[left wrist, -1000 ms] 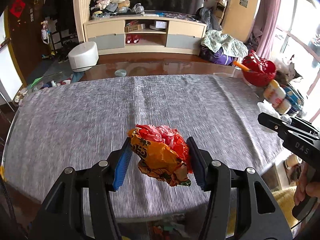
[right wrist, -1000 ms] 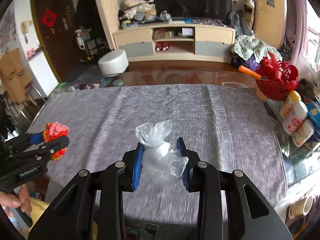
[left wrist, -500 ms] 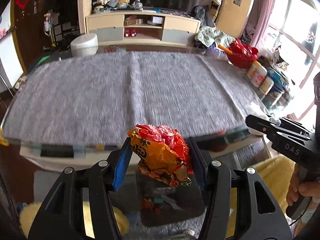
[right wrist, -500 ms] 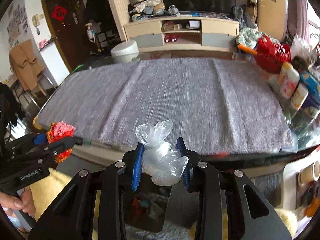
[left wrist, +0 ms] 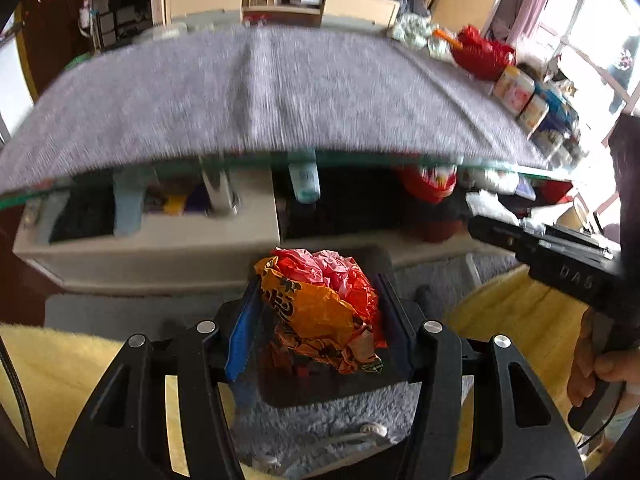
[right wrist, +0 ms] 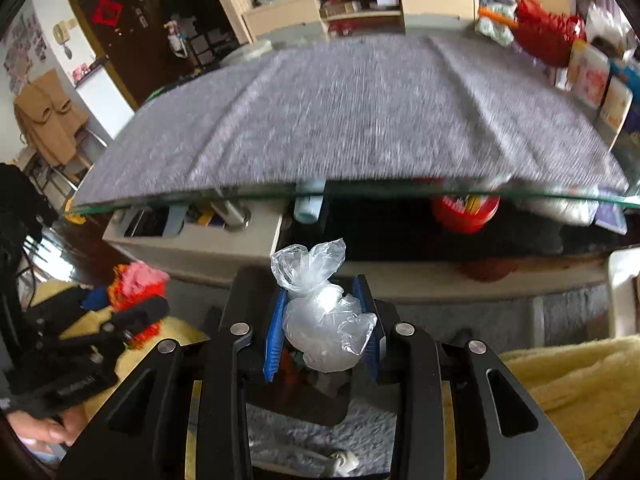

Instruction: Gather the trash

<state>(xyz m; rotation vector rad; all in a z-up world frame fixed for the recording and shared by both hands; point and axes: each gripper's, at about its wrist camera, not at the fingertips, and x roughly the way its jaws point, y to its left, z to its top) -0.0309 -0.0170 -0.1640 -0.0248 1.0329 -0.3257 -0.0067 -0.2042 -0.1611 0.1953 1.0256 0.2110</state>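
My left gripper is shut on a crumpled orange and red snack wrapper. A clear crumpled plastic bag sits pinched in my right gripper, which is also shut. Both grippers point steeply down in front of the table's near edge. Directly under each one stands a dark open bin on the grey rug, with some coloured scraps inside. The right wrist view has the left gripper and its wrapper at the left. In the left wrist view the right gripper enters from the right.
The glass table with a grey cloth lies ahead, with a shelf of items below it. A red basket and bottles stand at its right end. Yellow fluffy cushions flank the bin. A hand holds the right gripper's handle.
Both grippers have pulled back off the table and sunk below its near edge, ending over the dark bin on the floor. Each still holds its piece of trash.
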